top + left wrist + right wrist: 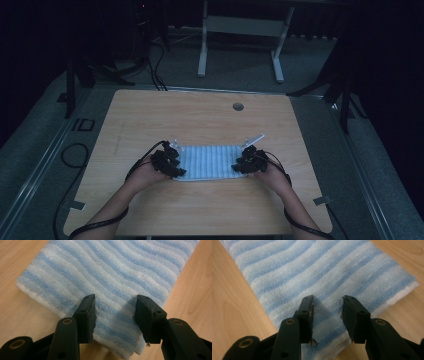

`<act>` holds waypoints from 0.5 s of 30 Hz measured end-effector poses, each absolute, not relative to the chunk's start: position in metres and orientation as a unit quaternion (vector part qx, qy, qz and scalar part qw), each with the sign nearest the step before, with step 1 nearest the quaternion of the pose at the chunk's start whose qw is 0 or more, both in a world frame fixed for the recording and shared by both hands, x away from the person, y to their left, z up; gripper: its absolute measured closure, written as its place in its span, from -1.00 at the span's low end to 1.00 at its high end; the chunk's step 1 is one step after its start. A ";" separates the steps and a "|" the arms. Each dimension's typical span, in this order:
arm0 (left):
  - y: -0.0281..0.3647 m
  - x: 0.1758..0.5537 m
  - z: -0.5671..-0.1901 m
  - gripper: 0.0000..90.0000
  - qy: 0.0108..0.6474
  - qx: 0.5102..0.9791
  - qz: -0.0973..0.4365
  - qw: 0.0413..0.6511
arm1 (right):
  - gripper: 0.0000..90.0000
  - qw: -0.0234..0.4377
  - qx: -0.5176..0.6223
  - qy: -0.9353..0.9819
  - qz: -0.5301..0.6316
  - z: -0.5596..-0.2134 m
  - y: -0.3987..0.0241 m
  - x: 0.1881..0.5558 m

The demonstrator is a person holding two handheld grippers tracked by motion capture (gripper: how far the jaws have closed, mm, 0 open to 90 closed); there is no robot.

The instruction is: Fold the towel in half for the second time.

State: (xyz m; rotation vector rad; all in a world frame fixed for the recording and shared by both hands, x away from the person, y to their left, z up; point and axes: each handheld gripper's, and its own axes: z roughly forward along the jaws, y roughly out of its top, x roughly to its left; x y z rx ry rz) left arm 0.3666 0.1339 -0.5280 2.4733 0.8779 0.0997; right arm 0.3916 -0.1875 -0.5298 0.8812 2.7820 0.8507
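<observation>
A folded blue-and-white striped cloth lies flat on the wooden table, near the front middle. My left gripper is at its left end and my right gripper at its right end, each held in a hand. In the left gripper view the cloth spreads under my left gripper; the jaws stand apart over its near corner with a gap between them. In the right gripper view my right gripper also stands open above the cloth, close to its near edge.
A round cable hole is in the table's far side. A pale strip sticks out past the cloth's far right corner. Cables run on the floor at the left, and a white desk frame stands behind the table.
</observation>
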 end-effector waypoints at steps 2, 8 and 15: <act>0.137 0.372 -0.528 0.12 0.330 0.908 0.039 0.254 | 0.35 0.048 0.293 0.914 0.276 -0.529 -0.183 0.397; 0.144 0.384 -0.528 0.12 0.345 0.904 0.046 0.250 | 0.35 0.051 0.293 0.915 0.271 -0.529 -0.172 0.412; 0.150 0.398 -0.527 0.11 0.354 0.901 0.051 0.243 | 0.34 0.048 0.298 0.915 0.268 -0.528 -0.162 0.430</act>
